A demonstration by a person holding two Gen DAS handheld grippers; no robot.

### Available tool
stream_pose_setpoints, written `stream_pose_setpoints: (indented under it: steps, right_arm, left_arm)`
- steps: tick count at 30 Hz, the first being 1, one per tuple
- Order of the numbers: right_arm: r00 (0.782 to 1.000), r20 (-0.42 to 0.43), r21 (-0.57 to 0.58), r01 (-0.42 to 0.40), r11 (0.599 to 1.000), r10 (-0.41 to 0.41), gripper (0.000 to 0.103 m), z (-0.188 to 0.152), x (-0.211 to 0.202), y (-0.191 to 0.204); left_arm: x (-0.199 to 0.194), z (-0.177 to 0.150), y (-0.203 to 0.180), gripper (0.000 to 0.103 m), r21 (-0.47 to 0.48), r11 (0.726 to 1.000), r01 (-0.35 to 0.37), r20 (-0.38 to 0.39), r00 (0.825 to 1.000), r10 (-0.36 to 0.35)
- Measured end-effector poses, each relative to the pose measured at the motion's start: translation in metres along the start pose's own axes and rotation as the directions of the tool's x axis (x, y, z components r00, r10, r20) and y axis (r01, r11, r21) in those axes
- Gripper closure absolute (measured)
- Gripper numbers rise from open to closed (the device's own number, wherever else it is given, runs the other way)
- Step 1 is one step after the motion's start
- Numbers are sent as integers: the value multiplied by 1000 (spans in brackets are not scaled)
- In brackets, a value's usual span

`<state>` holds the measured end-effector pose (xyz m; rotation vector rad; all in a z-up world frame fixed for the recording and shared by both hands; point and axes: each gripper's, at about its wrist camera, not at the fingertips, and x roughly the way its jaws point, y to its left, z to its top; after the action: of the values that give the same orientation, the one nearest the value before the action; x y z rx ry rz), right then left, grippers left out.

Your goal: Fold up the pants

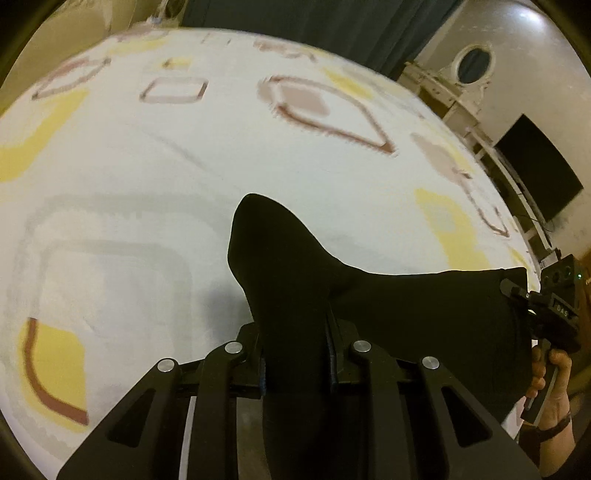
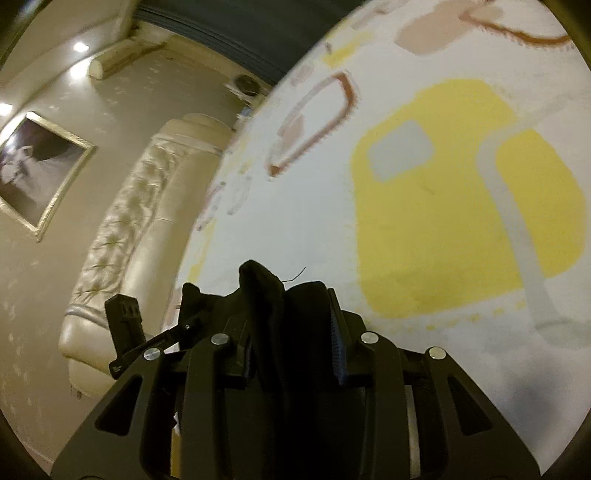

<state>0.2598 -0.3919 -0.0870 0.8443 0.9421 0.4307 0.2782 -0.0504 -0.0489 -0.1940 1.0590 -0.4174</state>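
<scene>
The black pants (image 1: 406, 306) hang stretched between my two grippers above a white bedspread (image 1: 147, 166) with yellow and brown shapes. My left gripper (image 1: 295, 354) is shut on one bunched edge of the pants, which sticks up past the fingertips. In the left wrist view my right gripper (image 1: 517, 291) holds the other end at the far right. In the right wrist view my right gripper (image 2: 291, 332) is shut on a fold of the pants (image 2: 266, 291). The left gripper (image 2: 155, 332) shows at the lower left there.
The bedspread (image 2: 406, 221) fills most of both views. A cream tufted headboard (image 2: 122, 236) and a framed picture (image 2: 33, 170) are on the left. A black screen (image 1: 539, 166), a cream dresser with an oval mirror (image 1: 474, 64) and dark curtains (image 1: 295, 18) stand beyond the bed.
</scene>
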Motion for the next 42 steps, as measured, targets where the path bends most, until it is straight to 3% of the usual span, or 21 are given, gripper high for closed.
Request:
stream_pose_setpoints:
  steps: [4,9,15,42]
  right_arm:
    - [999,-42,49,34,998,-32,72,4,17,-23]
    - [999,-45,99,3,995,1,71,-1,22,-39]
    - [999,-41,100,-6,995,10,71,-2,23,-41]
    - [999,-44,138,10,990,-4,69,3,22,-41]
  left_arm:
    - [8,-3,8,75,-9,1000,18,-3,1000,-18]
    - [15,-5,16,70,-38,998,40,-4,999,-40]
    - [14,-8,19,70,-50,997,66,12,998,-65]
    - [16,-5,16,70,-35,998,53,1,999,-53]
